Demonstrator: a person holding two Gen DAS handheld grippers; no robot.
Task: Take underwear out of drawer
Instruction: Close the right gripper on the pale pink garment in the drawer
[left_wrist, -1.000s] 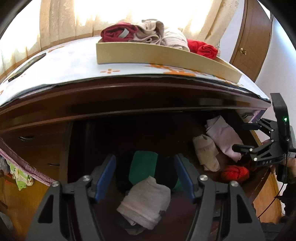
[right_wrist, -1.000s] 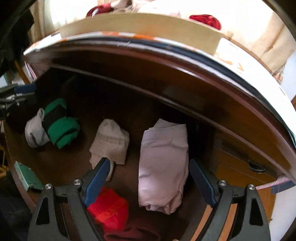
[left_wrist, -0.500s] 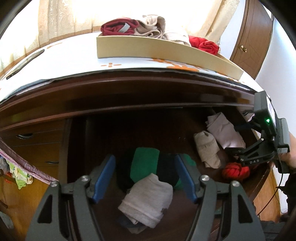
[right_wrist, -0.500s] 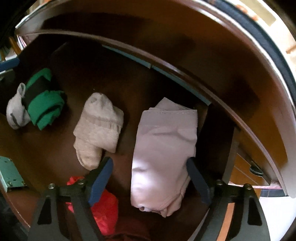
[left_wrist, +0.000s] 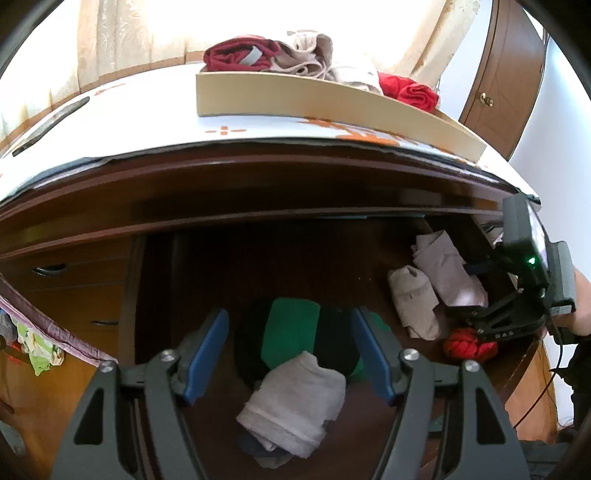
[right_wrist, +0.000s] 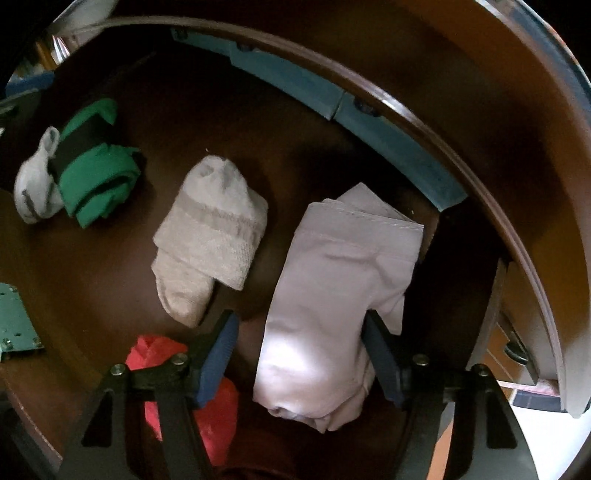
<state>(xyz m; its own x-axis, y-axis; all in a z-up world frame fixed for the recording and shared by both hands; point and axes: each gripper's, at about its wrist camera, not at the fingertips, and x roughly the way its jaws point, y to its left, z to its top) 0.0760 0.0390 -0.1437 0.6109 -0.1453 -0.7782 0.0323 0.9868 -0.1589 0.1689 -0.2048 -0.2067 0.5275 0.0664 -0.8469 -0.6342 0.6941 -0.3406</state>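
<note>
The right gripper (right_wrist: 301, 354) is seen closing around the pale folded underwear (right_wrist: 332, 295) in the open drawer (right_wrist: 258, 122), its right pad touching the cloth, its left pad still apart. The left gripper (left_wrist: 290, 356), half-open and empty, is held above a green-and-black bundle (left_wrist: 295, 332).

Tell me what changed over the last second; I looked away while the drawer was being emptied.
The right claw dropped deeper into the drawer and is closing around the folded pale pink garment, which sits between its pads; one pad already touches it, no grip yet. The left claw stayed put, open over the green and black piece and grey piece. No clothing has shifted.
</note>
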